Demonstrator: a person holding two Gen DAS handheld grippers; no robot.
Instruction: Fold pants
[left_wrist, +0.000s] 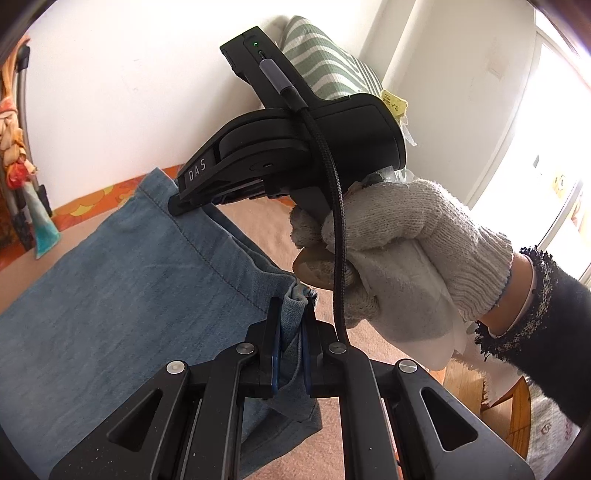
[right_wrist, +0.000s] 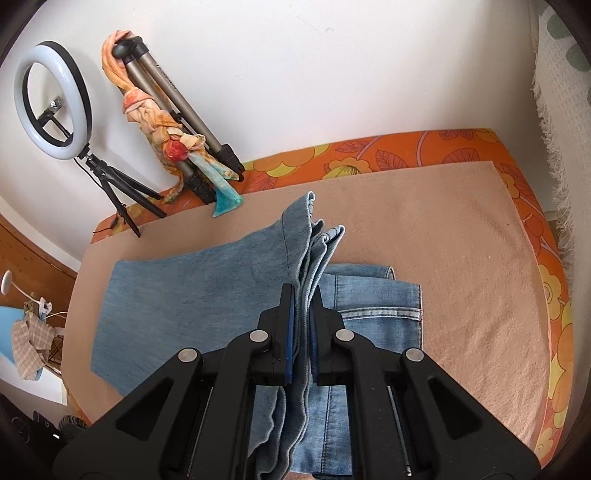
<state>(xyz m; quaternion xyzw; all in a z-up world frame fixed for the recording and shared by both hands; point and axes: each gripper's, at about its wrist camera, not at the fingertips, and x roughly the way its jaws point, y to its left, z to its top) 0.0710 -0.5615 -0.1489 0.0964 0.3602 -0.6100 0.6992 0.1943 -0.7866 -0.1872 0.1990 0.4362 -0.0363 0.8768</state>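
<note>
Light blue denim pants (right_wrist: 192, 295) lie on a tan blanket (right_wrist: 461, 258), one end lifted over the rest. My right gripper (right_wrist: 303, 295) is shut on the bunched hem edge of the pants and holds it up above the waistband part (right_wrist: 376, 299). My left gripper (left_wrist: 293, 306) is shut on another corner of the pants (left_wrist: 129, 295). In the left wrist view the right gripper (left_wrist: 177, 206) shows from the side, held by a gloved hand (left_wrist: 406, 258), its tips on the far fabric edge.
An orange flowered mattress (right_wrist: 406, 147) lies under the blanket against a white wall. A ring light (right_wrist: 51, 99) and a tripod wrapped in a scarf (right_wrist: 173, 136) stand at the back left. A striped green cushion (left_wrist: 325, 62) sits behind the right gripper.
</note>
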